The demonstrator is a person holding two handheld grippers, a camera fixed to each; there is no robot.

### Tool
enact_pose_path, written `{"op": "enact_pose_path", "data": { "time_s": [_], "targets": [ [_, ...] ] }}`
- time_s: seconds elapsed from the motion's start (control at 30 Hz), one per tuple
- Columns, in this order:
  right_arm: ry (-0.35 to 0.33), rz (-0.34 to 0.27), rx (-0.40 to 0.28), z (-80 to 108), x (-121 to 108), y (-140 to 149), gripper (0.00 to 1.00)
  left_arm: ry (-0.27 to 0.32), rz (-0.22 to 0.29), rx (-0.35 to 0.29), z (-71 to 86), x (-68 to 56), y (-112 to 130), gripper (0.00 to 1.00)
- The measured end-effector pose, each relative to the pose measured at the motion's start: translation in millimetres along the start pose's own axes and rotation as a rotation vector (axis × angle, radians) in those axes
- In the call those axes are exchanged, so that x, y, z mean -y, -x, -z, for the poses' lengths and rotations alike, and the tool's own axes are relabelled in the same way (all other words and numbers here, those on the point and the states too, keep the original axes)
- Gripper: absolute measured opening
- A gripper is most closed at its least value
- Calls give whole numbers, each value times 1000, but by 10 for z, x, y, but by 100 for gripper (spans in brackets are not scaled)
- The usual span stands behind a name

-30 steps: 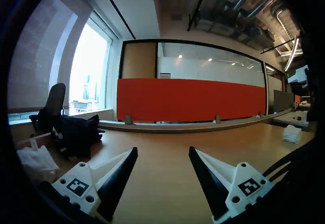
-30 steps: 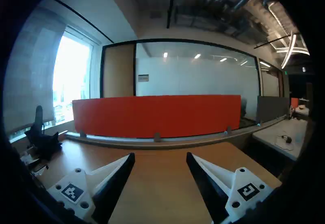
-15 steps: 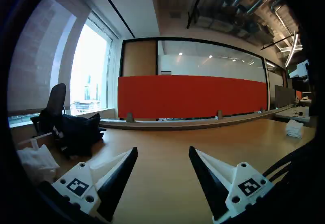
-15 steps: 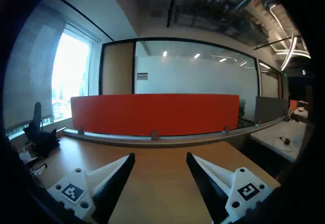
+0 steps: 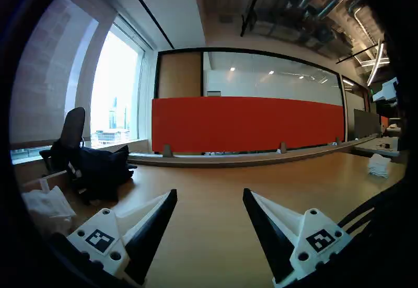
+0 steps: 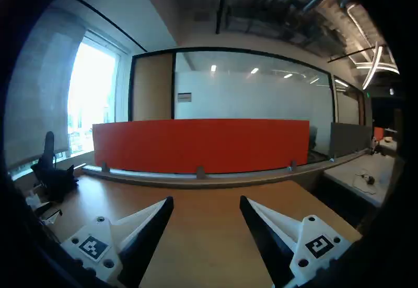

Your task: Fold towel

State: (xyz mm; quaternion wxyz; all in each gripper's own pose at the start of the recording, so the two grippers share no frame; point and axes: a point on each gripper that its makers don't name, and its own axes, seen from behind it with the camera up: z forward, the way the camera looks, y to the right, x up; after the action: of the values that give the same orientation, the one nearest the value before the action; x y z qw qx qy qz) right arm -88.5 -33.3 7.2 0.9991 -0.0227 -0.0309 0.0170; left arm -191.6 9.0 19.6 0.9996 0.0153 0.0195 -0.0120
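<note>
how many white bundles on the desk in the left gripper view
2. A folded white towel at the desk's far right; a crumpled white bundle near left, beside the black bag. Others may lie out of frame.

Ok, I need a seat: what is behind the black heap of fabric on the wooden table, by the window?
A black high-backed office chair stands behind the black heap of fabric, with the bright window beyond. The heap covers its lower part; the base cannot be seen.
</note>
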Motion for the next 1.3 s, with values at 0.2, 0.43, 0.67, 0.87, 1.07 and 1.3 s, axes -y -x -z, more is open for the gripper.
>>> {"op": "enact_pose_path", "data": {
  "time_s": [0.2, 0.43, 0.67, 0.87, 1.07, 1.3],
  "targets": [
    [14, -4, -18, 3, -78, -49, 98, 0, -2, 0, -7, -13, 20, 94],
    [30, -14, -55, -16, -226, -148, 98, -1, -1, 0, -12, -14, 51, 94],
    [48, 10, -112, -41, -435, -232, 98, -1, 0, -1, -24, -25, 83, 94],
    [56, 4, -120, -60, -616, -87, 98, -1, -1, -3, -35, -33, 121, 94],
    [51, -16, -133, -83, -704, 124, 98, -1, 1, -3, -40, -38, 150, 94],
    [35, -35, -146, -115, -707, 401, 98, -1, 0, -4, -46, -46, 168, 94]
  ]
}}
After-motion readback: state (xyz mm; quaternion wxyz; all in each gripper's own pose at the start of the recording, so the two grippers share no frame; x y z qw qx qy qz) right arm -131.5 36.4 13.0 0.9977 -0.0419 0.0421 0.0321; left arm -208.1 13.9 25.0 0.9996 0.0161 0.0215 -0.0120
